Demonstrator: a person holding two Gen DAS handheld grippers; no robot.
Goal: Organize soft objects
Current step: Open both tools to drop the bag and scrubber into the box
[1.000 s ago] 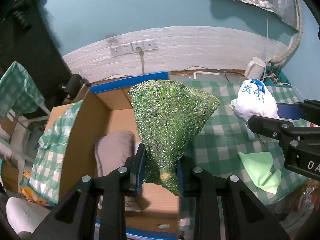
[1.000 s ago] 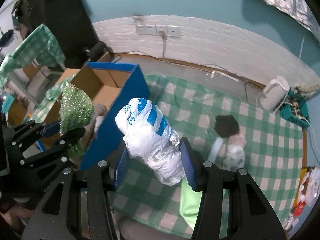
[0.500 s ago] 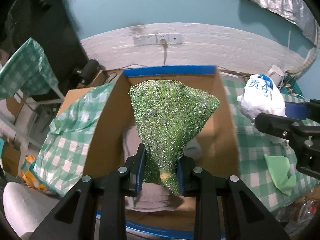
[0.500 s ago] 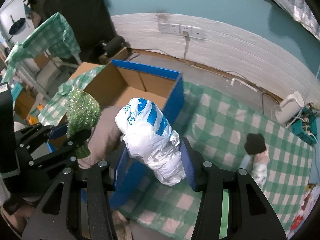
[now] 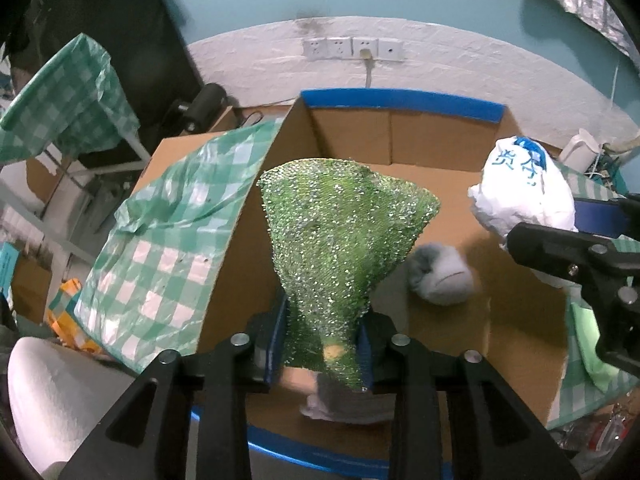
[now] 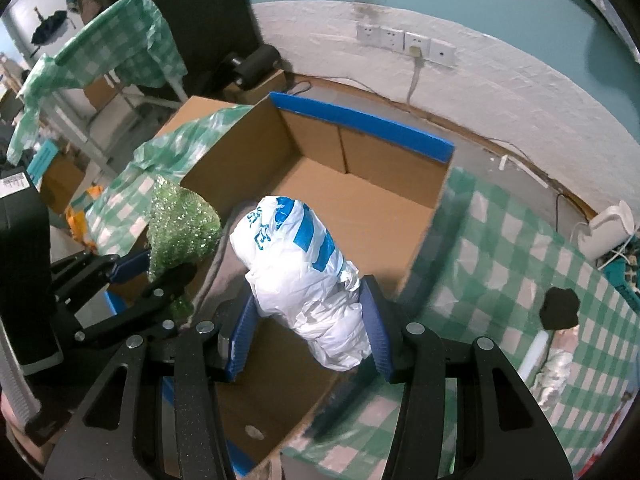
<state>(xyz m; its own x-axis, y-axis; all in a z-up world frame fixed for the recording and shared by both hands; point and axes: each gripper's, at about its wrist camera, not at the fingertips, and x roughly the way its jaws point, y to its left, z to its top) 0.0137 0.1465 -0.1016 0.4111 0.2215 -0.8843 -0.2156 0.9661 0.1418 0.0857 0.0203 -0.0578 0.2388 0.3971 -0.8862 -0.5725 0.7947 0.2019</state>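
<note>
At the far left of the left wrist view, a green-and-white checked plastic sheet (image 5: pixel 176 236) drapes over the left flap of an open cardboard box (image 5: pixel 440 184) whose rim carries blue tape. The left gripper (image 5: pixel 325 346) is clamped on the narrow lower end of a glittery green mesh scrubber (image 5: pixel 344 236), which fans upward and hangs above the box interior. Behind it, on the box floor, lies a grey soft lump (image 5: pixel 440 276), and a grey cloth (image 5: pixel 344 400) shows just under the scrubber's tip. On the wall beyond, a row of white sockets (image 5: pixel 352 48) holds one plug.

Right of the scrubber, the right gripper (image 6: pixel 308 320) squeezes a crumpled white plastic bag (image 6: pixel 296 264) between its blue pads (image 6: pixel 374 320). The bag bears blue stripes and blue printed characters that are too creased to read. It is held over the box's near right part, above the bare cardboard floor. In the left wrist view the same bag (image 5: pixel 524 196) appears at the box's right edge.

Farther right, the table's green checked cloth (image 6: pixel 500 248) carries a black lump (image 6: pixel 560 308) atop a pale wrapped item (image 6: pixel 556 364), and a white appliance (image 6: pixel 608 232) stands near the wall.
</note>
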